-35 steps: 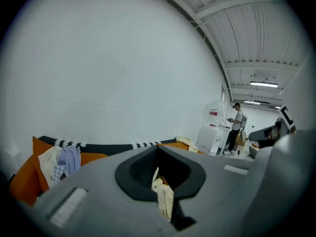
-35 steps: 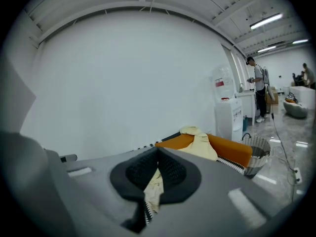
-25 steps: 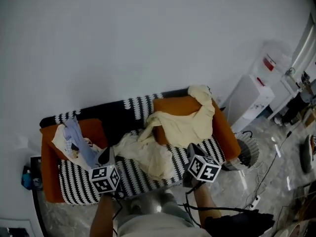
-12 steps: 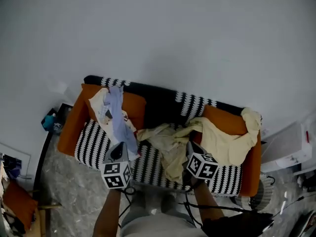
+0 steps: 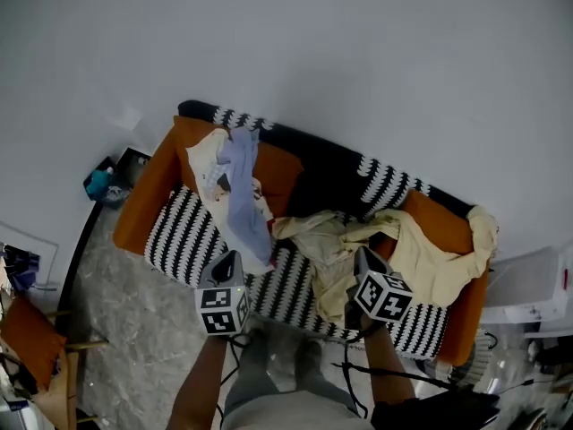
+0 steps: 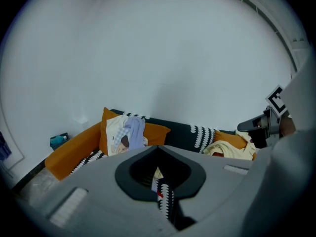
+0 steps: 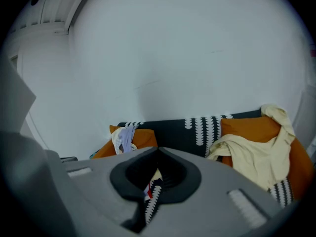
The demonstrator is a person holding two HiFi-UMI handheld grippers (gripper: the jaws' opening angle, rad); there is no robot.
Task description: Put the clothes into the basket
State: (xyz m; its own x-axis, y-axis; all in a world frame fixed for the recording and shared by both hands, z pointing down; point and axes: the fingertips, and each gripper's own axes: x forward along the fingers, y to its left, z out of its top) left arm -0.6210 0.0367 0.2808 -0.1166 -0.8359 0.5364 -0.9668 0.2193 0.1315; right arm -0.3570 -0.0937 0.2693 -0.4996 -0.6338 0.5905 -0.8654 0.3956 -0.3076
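1. Sofa. It carried all the clothes. I stood at its front edge with both claws held over the seat. I could make out no basket in any view.

2. Cream clothes. This was the larger pile. Its long axis ran from the middle of the seat up to the right back corner, over the right cushion. The near end lay directly ahead of my right claw, which was the nearer claw for this pile. I could not tell whether the claw touched the cloth.

3. Blue-and-white garment. It hung over the left cushion. Its long axis ran from the back edge down toward the front edge. The lower end lay just beside my left claw, which was the nearer claw for this piece.

4. Claws. Both were clenched, jaws together, with nothing held between them. In my judgement, each claw needed to be released before it could take cloth.
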